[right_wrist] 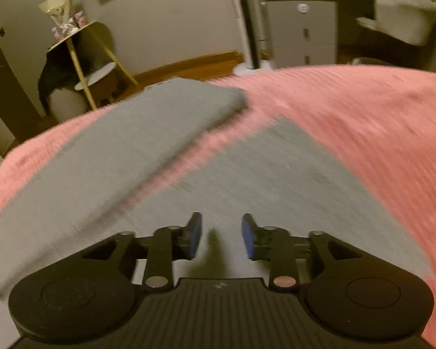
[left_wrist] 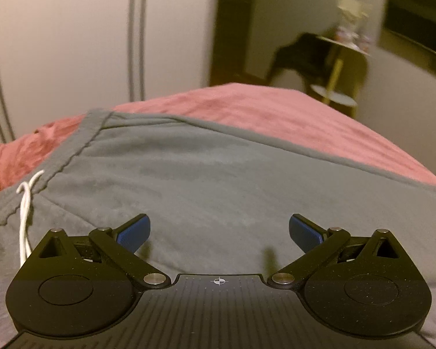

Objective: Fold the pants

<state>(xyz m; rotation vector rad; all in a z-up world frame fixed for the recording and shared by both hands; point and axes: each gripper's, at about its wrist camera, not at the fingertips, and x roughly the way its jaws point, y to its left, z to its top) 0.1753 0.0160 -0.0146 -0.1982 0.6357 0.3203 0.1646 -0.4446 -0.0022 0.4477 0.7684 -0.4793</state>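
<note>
Where the grey soft-knit pants lie spread on the pink ribbed bedspread, their waistband sits at the left of the left wrist view, running diagonally from the near left up to a corner, with a white drawstring looped over it. From that corner the upper edge of the cloth runs rightward across the bed, so the long axis goes left to right in this view. In the right wrist view the two grey legs fan apart into a V: one reaches up and left to a squared hem near the far edge of the bed, the other ends shorter, at centre right, with a wedge of pink between them. This view is blurred.

The left gripper hangs just over the cloth with its blue-padded fingers spread wide and nothing between them. The right gripper has a narrower gap, also bare of cloth.

Bare bedspread lies open to the right of the legs and beyond the upper edge. Past the bed's far edge stand a round gold-legged side table and a grey drawer cabinet.
</note>
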